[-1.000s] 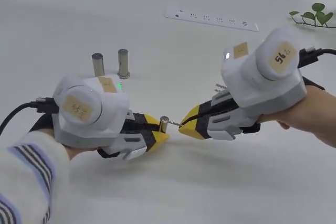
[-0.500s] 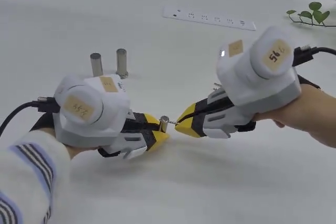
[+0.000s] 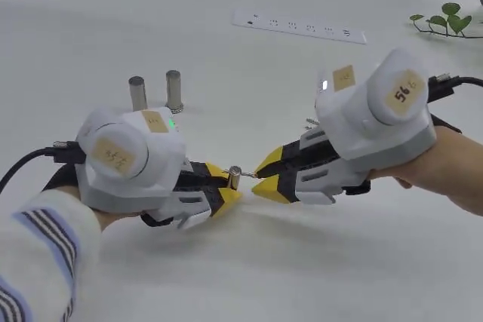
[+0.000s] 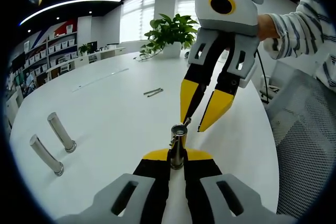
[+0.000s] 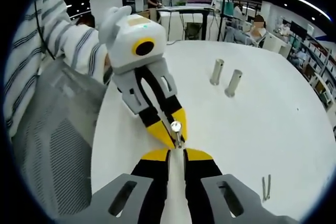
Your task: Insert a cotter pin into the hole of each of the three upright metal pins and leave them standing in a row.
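My left gripper [image 3: 229,185] is shut on a short metal pin [image 3: 235,177] and holds it upright just over the white table. In the left gripper view that pin [image 4: 178,148] stands between my yellow jaws [image 4: 177,157]. My right gripper [image 3: 259,177] faces it from the right, shut on a thin cotter pin [image 3: 247,176] whose tip meets the pin's top. In the right gripper view the held pin [image 5: 176,128] sits just beyond my right gripper [image 5: 177,153]. Two more metal pins [image 3: 136,93] [image 3: 173,90] stand side by side farther back on the left.
Spare cotter pins [image 3: 312,122] lie on the table behind the right gripper; they appear again as cotter pins [image 4: 153,92] in the left gripper view. A white power strip [image 3: 299,26] lies at the far edge, with a plant [image 3: 445,20] at the far right.
The right gripper has edged slightly left and tilted, keeping the cotter pin's tip at the held pin's top. The left gripper and the two standing pins have stayed put.
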A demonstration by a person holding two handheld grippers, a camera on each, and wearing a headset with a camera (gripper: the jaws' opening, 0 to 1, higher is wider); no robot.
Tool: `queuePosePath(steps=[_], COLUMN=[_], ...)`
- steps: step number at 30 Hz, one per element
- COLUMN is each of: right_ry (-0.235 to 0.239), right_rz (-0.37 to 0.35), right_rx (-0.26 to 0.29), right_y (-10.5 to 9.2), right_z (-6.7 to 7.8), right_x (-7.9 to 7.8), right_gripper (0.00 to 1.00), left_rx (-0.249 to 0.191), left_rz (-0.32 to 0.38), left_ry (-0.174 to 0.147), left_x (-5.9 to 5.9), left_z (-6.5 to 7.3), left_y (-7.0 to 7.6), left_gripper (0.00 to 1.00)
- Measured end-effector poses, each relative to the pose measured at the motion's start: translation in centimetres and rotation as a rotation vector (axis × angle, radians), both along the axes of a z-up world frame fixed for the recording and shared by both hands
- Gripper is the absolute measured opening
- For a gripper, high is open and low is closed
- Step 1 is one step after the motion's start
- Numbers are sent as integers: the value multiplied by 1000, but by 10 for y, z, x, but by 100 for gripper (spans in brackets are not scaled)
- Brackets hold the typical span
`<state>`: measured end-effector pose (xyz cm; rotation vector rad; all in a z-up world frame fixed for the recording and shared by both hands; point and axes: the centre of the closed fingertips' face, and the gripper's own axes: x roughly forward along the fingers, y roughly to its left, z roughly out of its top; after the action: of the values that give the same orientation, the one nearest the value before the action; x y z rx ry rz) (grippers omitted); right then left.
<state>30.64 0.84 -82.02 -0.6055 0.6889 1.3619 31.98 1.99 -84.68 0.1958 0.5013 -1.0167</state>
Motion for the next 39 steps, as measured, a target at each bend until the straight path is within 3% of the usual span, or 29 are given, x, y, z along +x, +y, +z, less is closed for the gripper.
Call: queuePosePath(steps=[7,13,32,39], right_ry=[1,1,-17,-11], right_rz=[-42,-13,19,1], right_rx=[28,25,13,17], right_y=[-1,3,13,10], right_z=[5,5,4,1], right_x=[6,3,3,3], right_gripper=[5,3,3,9], left_rx=[-4,-5,-15,-23], left_rz=[9,8,7,16], left_ry=[5,7,7,19], left_x=[1,1,-1,-1], left_z=[-1,-1,0,0], left_y=[1,2,-1,-1], left_gripper=[8,8,8,8])
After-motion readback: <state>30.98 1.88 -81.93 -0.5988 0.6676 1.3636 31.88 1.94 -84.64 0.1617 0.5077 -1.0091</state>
